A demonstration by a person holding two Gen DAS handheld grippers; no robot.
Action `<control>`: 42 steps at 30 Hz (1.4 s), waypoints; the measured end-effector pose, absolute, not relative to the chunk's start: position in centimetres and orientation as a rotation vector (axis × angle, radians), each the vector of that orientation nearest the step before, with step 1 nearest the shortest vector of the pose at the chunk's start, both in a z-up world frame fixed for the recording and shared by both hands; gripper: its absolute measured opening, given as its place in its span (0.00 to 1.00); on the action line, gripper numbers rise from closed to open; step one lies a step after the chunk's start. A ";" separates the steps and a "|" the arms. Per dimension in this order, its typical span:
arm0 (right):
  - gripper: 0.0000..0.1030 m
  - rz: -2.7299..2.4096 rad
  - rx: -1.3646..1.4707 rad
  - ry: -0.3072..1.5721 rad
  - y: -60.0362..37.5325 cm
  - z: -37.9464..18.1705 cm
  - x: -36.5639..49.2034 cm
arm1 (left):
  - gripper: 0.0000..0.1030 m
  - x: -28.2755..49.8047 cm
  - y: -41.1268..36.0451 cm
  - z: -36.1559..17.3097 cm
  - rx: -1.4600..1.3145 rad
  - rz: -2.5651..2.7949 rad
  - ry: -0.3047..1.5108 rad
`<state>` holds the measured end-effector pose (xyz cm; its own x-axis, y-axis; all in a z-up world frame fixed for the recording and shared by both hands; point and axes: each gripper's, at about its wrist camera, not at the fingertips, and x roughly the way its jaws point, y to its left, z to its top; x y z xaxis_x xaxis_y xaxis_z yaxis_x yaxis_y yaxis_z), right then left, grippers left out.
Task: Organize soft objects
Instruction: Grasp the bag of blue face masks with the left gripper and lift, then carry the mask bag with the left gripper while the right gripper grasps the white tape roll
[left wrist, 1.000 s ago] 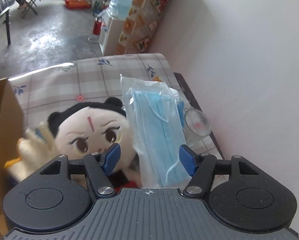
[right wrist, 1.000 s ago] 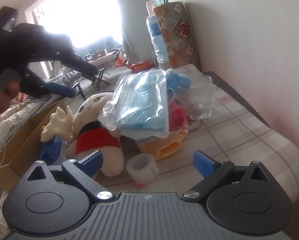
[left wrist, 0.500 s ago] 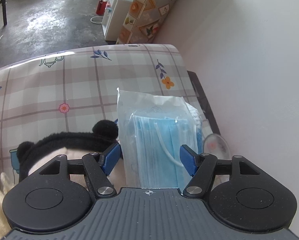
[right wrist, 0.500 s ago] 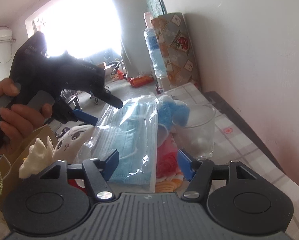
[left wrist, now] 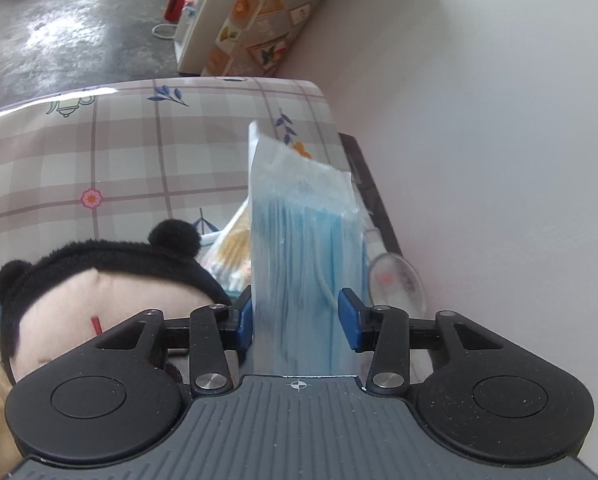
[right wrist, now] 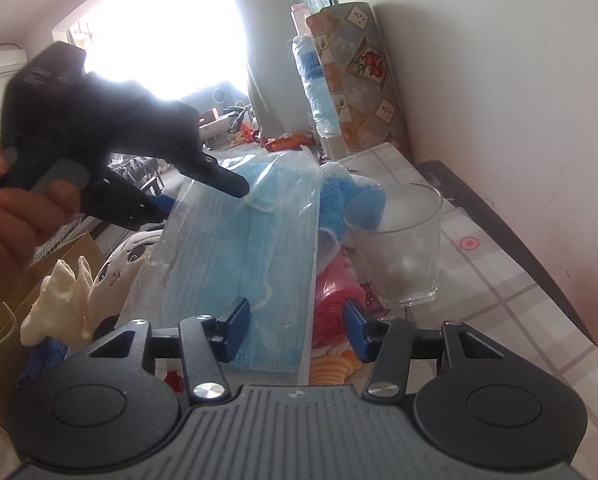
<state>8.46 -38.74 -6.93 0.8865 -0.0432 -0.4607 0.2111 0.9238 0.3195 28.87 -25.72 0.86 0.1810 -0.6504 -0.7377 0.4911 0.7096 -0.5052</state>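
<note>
Left wrist: left tool (left wrist: 297, 318) clamped on mask pack (left wrist: 305, 248), long axis away from camera.

The plush doll's (left wrist: 99, 300) face is hidden below the forehead by the left tongs' body; the mask pack's (left wrist: 305, 264) lower end vanishes there too. The person's hand (right wrist: 15, 216) is cut off at the edge, blurred

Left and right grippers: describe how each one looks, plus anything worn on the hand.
Both the left gripper and right gripper share one build: a ribbed grey body, two round black discs, black linkage arms with silver rivets, and blue pads on the fingers. A small crosshair mark sits at the body's front edge. Seen from outside, the left one has a black housing with grey handle. The hand wears no glove.
</note>
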 end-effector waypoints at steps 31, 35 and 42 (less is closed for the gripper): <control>0.54 -0.074 0.285 0.526 -37.4 -5.1 2.9 | 0.08 17.0 -16.3 5.5 -0.060 -0.630 0.864; 0.64 -0.017 0.229 0.595 -35.5 -5.7 3.4 | 0.08 14.5 -13.0 5.2 -0.103 -0.611 0.843; 0.64 0.014 0.066 0.676 -32.7 -7.4 5.8 | 0.07 11.6 -9.6 3.4 -0.139 -0.575 0.820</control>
